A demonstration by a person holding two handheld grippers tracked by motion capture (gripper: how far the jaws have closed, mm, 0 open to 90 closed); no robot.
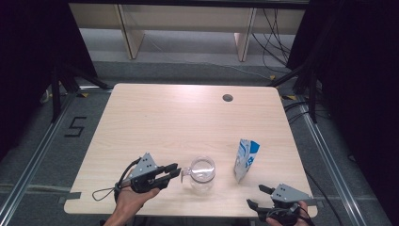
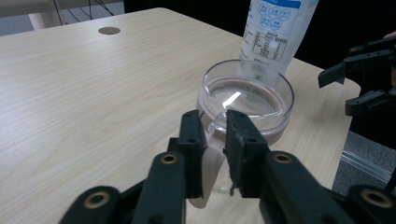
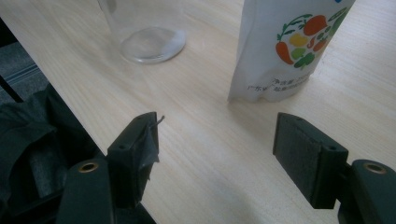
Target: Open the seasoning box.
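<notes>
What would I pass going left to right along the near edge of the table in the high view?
Left gripper, its jaws closed on the handle of the glass mug → standing pouch → right gripper, jaws open with nothing between them.

Left gripper (image 2: 215, 140) clamps the glass mug's handle (image 2: 215, 131) beside the pouch (image 2: 273, 32).

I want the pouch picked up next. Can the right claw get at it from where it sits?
Probably yes. The right claw is open and faces the pouch, with bare table between them. The glass mug stands off to one side, its handle gripped by the left claw.
</notes>
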